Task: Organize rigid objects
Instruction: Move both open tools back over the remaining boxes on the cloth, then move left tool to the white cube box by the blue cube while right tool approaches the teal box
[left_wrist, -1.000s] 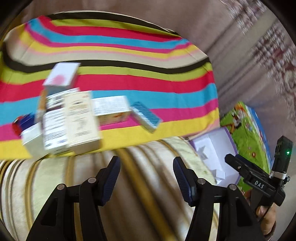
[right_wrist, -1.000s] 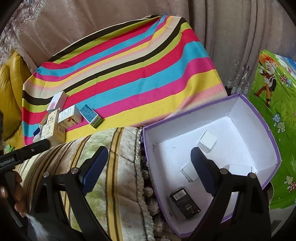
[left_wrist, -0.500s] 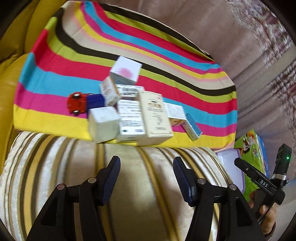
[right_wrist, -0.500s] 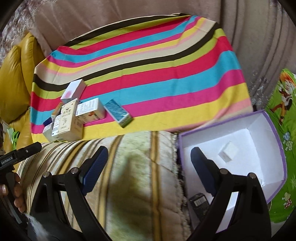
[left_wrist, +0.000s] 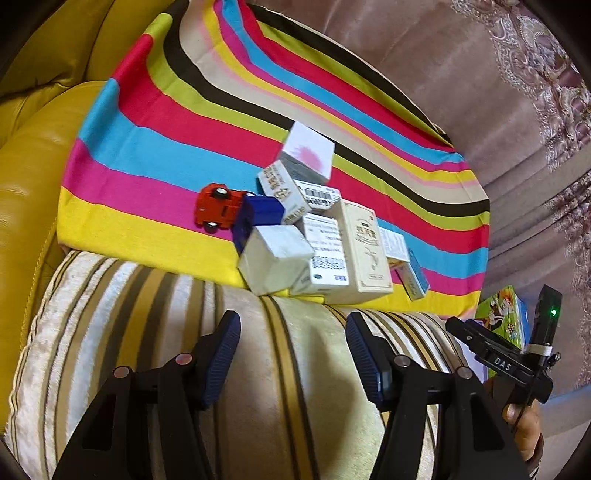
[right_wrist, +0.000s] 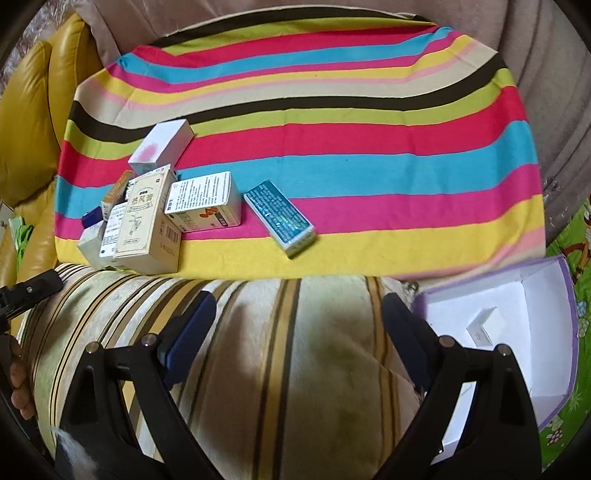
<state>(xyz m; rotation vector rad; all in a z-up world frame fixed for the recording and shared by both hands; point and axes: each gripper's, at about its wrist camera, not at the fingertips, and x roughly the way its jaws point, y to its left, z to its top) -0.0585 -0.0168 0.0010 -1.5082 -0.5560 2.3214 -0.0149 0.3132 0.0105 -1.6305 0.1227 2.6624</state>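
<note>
Several small cartons lie heaped on a striped cloth (left_wrist: 155, 147) (right_wrist: 369, 140): a cream box (left_wrist: 364, 251) (right_wrist: 142, 225), a white cube box (left_wrist: 275, 256), a pink-marked box (left_wrist: 308, 157) (right_wrist: 162, 146) and a teal box (right_wrist: 280, 218) (left_wrist: 417, 275). A red toy car (left_wrist: 216, 208) and a blue block (left_wrist: 256, 218) sit at the heap's left. My left gripper (left_wrist: 291, 354) stands open and empty over a striped cushion (left_wrist: 147, 332), short of the heap. My right gripper (right_wrist: 299, 332) is open and empty over the same cushion (right_wrist: 295, 369).
A purple-rimmed white box (right_wrist: 565, 295) with a small white carton (right_wrist: 484, 326) inside stands at the right, on a green cartoon mat (right_wrist: 576, 236). A yellow leather seat (left_wrist: 26, 155) rises to the left, a curtain (left_wrist: 498, 110) behind. The other hand-held gripper (left_wrist: 517, 358) shows at the right edge.
Both views have swung left and rolled. The heap of cartons now sits nearer the middle of the left wrist view, and the purple box has slid to the right edge of the right wrist view.
</note>
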